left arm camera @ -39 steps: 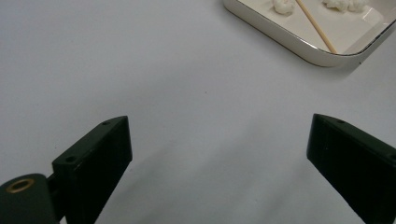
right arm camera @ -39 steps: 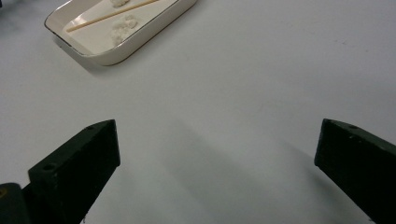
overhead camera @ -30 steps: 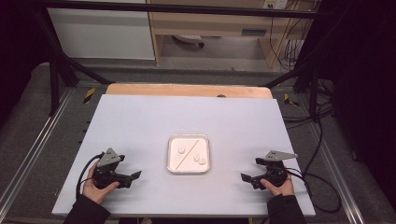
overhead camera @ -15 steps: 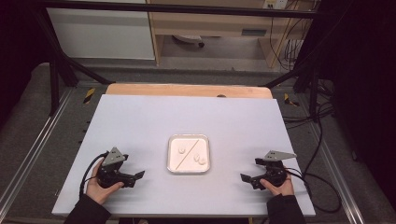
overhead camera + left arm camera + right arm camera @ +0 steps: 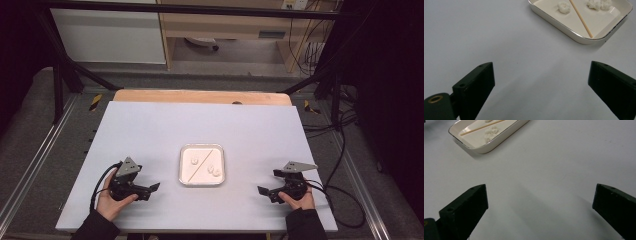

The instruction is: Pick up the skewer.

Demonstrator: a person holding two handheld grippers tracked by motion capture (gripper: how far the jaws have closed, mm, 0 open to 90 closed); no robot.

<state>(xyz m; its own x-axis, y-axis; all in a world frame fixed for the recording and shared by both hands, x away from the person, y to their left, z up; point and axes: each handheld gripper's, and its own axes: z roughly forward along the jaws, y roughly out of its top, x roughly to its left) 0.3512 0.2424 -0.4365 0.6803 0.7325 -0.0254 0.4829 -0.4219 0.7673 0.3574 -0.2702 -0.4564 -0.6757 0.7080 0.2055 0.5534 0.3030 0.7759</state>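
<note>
My left claw and right claw flank the tray mid-desk, both wide apart, empty. I'd approach its skewer slowly, jaws aligned across it.

The left claw has edged slightly toward the tray.

Even overhead light is brightening the white table while the surroundings are falling into darkness. Soft shadows are spreading beneath the black jaws in both gripper views, which are looking slightly soft and grainy.
</note>
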